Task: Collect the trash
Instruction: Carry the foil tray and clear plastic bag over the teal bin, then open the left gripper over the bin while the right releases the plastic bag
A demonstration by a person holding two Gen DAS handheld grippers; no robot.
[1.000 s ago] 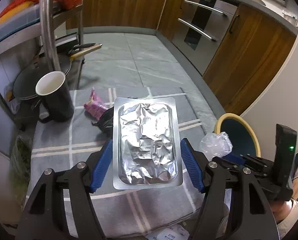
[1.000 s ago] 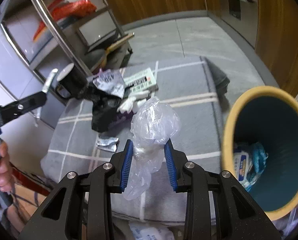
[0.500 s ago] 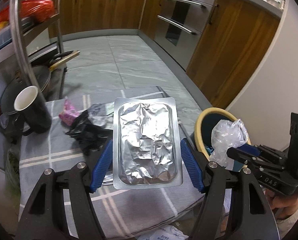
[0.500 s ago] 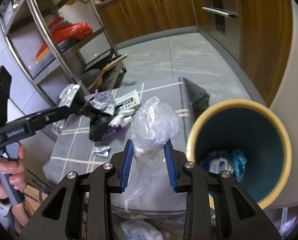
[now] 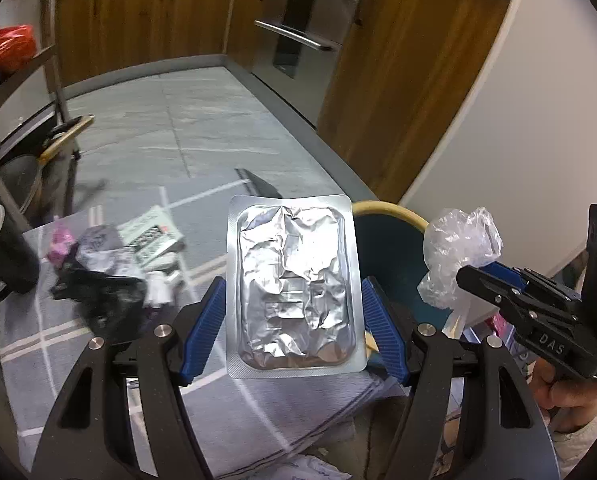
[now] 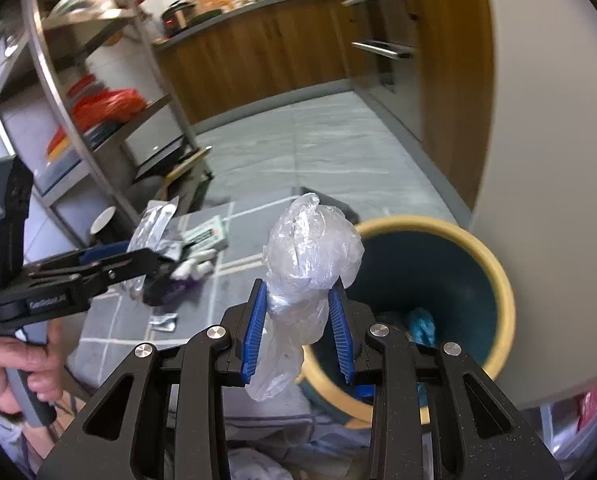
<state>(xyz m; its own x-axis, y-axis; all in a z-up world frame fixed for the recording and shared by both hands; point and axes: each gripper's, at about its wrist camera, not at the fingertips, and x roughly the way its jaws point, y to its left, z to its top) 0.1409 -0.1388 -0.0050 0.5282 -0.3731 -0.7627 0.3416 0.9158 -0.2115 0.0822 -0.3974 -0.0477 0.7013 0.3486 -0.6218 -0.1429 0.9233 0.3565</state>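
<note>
I see a shiny, crinkled foil pack between ribbed blue plastic pads. The thin clear plastic bag looks wrinkly. At lower left, the grey cloth looks soft. The cupboards at the top are smooth wood.

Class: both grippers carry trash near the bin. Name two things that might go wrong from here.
1. The clear plastic bag hangs beside the bin rim, so released now it may fall outside.
2. The foil pack looks wide and stiff; it might catch on the rim.
</note>
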